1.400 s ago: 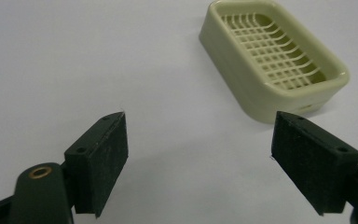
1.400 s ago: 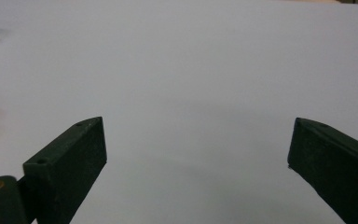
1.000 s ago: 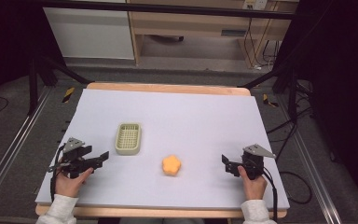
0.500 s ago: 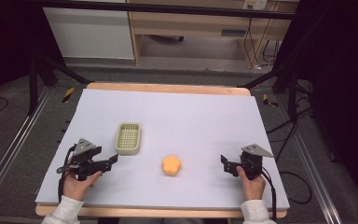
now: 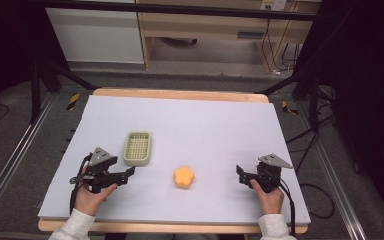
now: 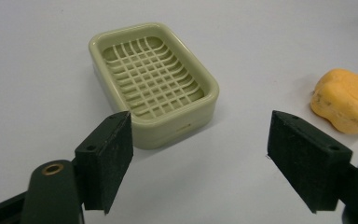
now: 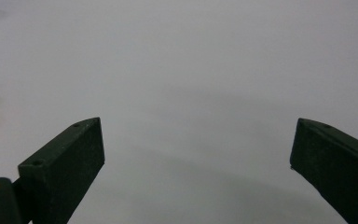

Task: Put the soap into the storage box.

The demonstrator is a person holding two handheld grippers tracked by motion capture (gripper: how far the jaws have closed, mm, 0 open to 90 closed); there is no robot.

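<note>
Green soap dish point(image 5: 137, 148) resting flat on the table point(image 5: 205, 125), grid floor up and empty, at about nine o'clock from the table's middle. Orange sponge-like lump point(image 5: 184, 177) lying apart from it, toward four o'clock of the dish, touching nothing. Left hand-held gripper point(image 5: 128, 172) just beside the dish, at its six o'clock corner, jaws spread wide and holding nothing; seen from its own camera, dish point(image 6: 154, 84) ahead between the jaws, a little to the left, and the lump point(image 6: 347, 100) off at two o'clock. Right hand-held gripper point(image 5: 240, 173) well apart at three o'clock of the lump, jaws likewise spread and empty, facing bare table point(image 7: 191, 70).

Likely risks from here: a jaw tip catching the dish's near rim and pushing it along the smooth sheet instead of straddling it; closing on one corner only, so the dish swivels or tips; squeezing the soft lump too hard or off-centre, so it squirms out. Also possible: a trailing cable dragging across the sheet and nudging either thing.

Pale lavender sheet over a wooden table, matte, clean, slightly glossy up close. Beyond twelve o'clock, grey floor, a light wooden bench, a white cabinet, dark frame legs, loose wires at the right.
</note>
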